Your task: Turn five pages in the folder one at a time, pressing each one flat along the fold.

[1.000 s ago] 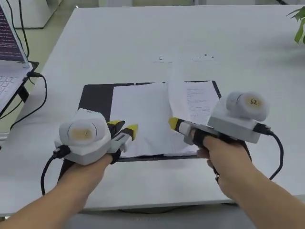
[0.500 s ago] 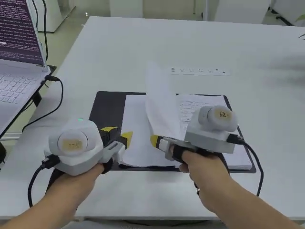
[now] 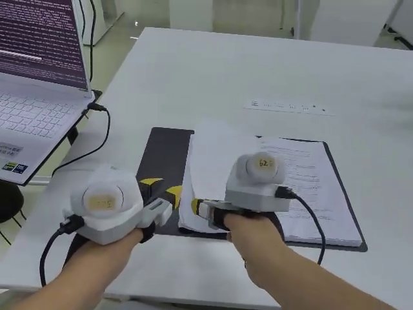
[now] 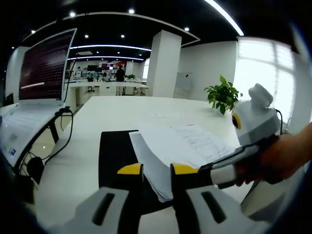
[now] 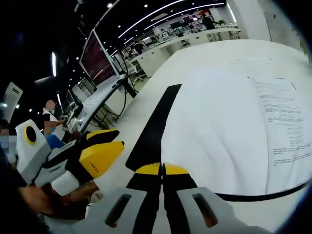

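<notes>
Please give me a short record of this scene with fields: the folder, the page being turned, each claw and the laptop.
folder: black, open, lying flat on the white table
turned page: blank side up, over the left half, lower edge lifted
printed page: flat on the right half
left claw: open, over the folder's black left cover, holding nothing
right claw: shut on the turned page's lower edge
laptop: open, left of the folder

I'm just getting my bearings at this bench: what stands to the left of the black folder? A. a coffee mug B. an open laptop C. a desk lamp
B: in the head view an open laptop, its screen lit with lines of text, stands to the left of the black folder.
</notes>
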### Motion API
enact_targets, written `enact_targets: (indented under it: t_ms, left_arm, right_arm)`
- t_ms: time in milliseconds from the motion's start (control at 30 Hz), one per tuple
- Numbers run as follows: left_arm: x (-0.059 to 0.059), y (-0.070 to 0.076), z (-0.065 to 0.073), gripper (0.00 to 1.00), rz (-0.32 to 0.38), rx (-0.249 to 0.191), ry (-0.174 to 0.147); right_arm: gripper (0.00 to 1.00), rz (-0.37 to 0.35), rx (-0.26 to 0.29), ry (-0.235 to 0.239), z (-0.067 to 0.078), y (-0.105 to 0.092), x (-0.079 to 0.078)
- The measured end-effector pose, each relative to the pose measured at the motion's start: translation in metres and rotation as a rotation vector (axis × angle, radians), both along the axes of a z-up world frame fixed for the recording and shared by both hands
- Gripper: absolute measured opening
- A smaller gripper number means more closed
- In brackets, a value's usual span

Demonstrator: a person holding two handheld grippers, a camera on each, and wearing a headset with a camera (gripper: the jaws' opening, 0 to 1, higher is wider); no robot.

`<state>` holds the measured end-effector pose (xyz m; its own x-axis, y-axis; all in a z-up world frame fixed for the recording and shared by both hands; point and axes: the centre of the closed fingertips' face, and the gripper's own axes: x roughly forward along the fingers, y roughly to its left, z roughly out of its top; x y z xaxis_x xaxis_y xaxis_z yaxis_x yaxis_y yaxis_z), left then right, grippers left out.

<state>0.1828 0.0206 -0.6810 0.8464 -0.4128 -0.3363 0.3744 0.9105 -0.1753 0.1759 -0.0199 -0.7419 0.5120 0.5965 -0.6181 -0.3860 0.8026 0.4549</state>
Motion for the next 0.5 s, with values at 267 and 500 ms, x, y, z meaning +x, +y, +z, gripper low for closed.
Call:
enact_targets:
  t_ms: [267,500]
  left_arm:
    - [-0.007,0.006,-0.006,0.20,0.009,0.003,0.016]
    - [-0.010,0.002,-0.012,0.20,0.002,0.012,0.038]
  right_arm:
    - [0.00,0.005,-0.037,0.028,-0.025,0.006,-0.005]
    - [0.00,0.003,-0.032,0.039,-0.036,0.009,-0.008]
